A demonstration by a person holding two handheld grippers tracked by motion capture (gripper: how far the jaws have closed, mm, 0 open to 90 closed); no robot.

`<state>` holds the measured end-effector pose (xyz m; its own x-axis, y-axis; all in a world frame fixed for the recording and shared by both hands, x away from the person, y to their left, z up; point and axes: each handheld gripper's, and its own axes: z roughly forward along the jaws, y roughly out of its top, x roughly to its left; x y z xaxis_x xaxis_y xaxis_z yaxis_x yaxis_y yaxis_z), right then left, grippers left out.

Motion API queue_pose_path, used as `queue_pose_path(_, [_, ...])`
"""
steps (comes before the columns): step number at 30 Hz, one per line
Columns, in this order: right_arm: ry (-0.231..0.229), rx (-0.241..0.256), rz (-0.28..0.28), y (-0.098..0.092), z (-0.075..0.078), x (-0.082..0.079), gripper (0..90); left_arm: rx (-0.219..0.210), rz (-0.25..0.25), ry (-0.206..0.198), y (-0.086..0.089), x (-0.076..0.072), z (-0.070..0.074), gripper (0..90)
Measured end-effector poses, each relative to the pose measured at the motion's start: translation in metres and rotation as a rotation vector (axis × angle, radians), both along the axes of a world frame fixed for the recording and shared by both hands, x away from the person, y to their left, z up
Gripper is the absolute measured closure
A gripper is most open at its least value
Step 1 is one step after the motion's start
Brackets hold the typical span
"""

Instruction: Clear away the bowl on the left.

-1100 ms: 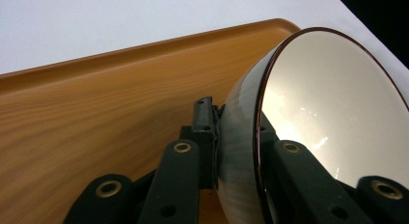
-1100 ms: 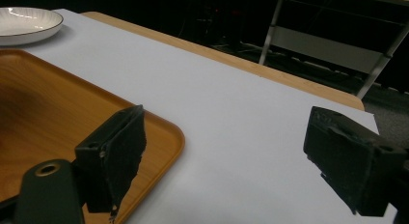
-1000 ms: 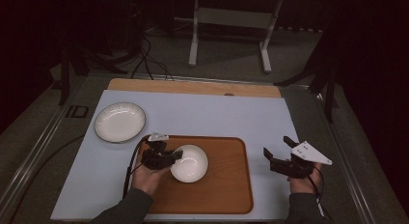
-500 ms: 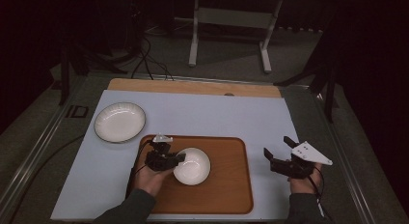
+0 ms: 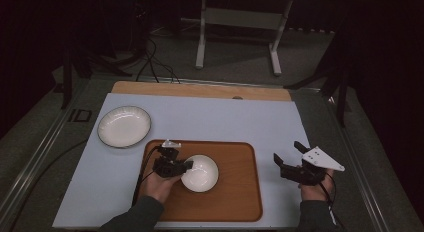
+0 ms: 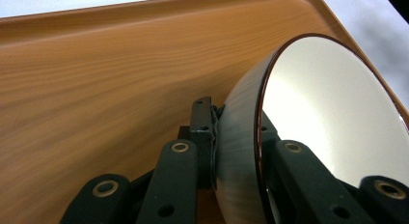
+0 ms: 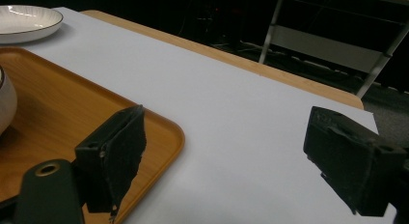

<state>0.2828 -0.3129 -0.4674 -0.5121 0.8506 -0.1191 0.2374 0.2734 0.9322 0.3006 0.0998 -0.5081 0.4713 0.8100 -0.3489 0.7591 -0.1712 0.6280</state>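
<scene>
Pinching the small white round bowl's (image 5: 200,173) rim, the left tool (image 5: 186,165) should stay level above the brown wooden tray (image 5: 235,199), while the right tool (image 5: 290,157) waits open-jawed.

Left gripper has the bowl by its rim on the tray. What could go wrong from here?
1. The left gripper clamps only the thin rim of the bowl, one jaw inside and one outside; the glossy wall may slip or pivot if lifted.
2. The bowl sits tilted in the left gripper view, so releasing now might let it rock on the tray.
3. The plate lies just beyond the tray's far left corner; a leftward swing could clip it.
</scene>
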Motion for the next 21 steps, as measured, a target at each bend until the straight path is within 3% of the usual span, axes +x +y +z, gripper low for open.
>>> queue_pose_path(3, [0.001, -0.004, 0.002, 0.0, 0.0, 0.0, 14.5, 0.064, 0.011, -0.005, -0.002, 0.002, -0.004, 79.5])
queue_pose_path(5, [-0.001, -0.005, 0.004, 0.001, 0.0, 0.0, 14.5, 0.049, 0.005, 0.004, 0.0, 0.003, -0.005, 77.0])
queue_pose_path(8, [0.001, -0.005, 0.003, 0.001, 0.0, 0.0, 14.5, 0.081, 0.001, -0.016, -0.002, 0.002, -0.004, 74.5])
queue_pose_path(15, [0.003, -0.004, 0.005, 0.0, 0.0, 0.0, 14.5, 0.104, -0.006, -0.035, -0.001, 0.001, 0.001, 65.4])
queue_pose_path(21, [0.003, -0.005, 0.007, 0.0, 0.0, 0.0, 14.5, 0.075, -0.029, -0.065, 0.003, -0.002, 0.012, 57.3])
